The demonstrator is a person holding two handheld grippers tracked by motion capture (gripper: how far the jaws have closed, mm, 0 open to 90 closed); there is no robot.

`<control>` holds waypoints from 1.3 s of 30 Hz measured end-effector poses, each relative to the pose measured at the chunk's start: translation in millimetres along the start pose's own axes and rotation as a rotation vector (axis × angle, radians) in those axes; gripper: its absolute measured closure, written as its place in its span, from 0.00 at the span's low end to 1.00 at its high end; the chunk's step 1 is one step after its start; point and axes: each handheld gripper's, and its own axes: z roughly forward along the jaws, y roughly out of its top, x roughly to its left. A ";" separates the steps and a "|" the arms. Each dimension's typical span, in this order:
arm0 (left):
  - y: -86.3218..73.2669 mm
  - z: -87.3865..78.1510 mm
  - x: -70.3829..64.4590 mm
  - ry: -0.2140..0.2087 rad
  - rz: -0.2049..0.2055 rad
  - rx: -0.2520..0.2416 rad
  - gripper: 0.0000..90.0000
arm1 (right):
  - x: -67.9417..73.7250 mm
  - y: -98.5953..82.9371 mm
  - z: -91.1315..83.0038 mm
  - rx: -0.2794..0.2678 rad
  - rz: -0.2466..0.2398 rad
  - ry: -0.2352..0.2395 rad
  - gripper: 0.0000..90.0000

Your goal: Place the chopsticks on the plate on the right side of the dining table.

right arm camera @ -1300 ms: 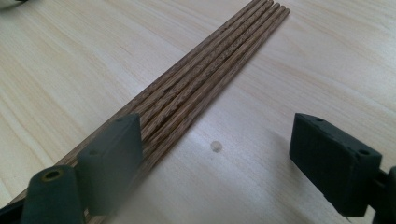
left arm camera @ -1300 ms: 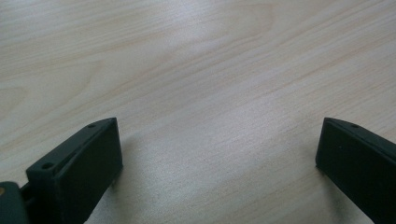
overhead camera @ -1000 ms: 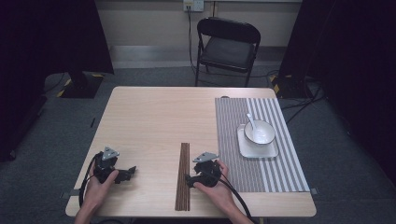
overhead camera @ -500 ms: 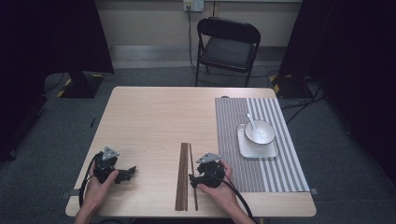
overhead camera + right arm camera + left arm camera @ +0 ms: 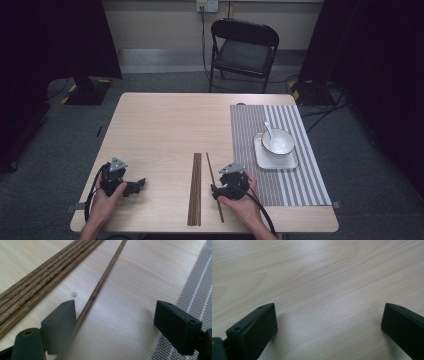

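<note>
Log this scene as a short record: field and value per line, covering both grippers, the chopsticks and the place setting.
left gripper: open, over bare table
right gripper: open, single chopstick lying against its one jaw
chopstick bundle: flat on the table, beside the single chopstick
bowl: on a square plate, spoon inside
placemat: striped, on the person's right

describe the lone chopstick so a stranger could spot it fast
On the table, left of the striped mat, lies a bundle of dark chopsticks. The lone chopstick lies just right of it by the right claw, slanted and apart.
</note>
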 end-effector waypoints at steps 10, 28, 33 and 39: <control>0.1 0.0 0.1 -0.001 0.000 0.000 0.00 | -12.1 -2.1 -3.7 0.015 0.032 -0.020 0.24; 0.1 0.2 0.1 0.000 -0.001 0.000 0.00 | -14.9 -20.5 -23.8 0.014 0.029 0.006 0.34; 0.1 0.1 0.1 0.000 -0.001 0.000 0.00 | -7.8 -29.5 -32.0 -0.012 -0.002 -0.006 0.48; 0.1 0.1 0.1 -0.001 0.000 0.000 0.00 | -5.5 -30.1 -31.9 -0.033 -0.006 -0.016 0.62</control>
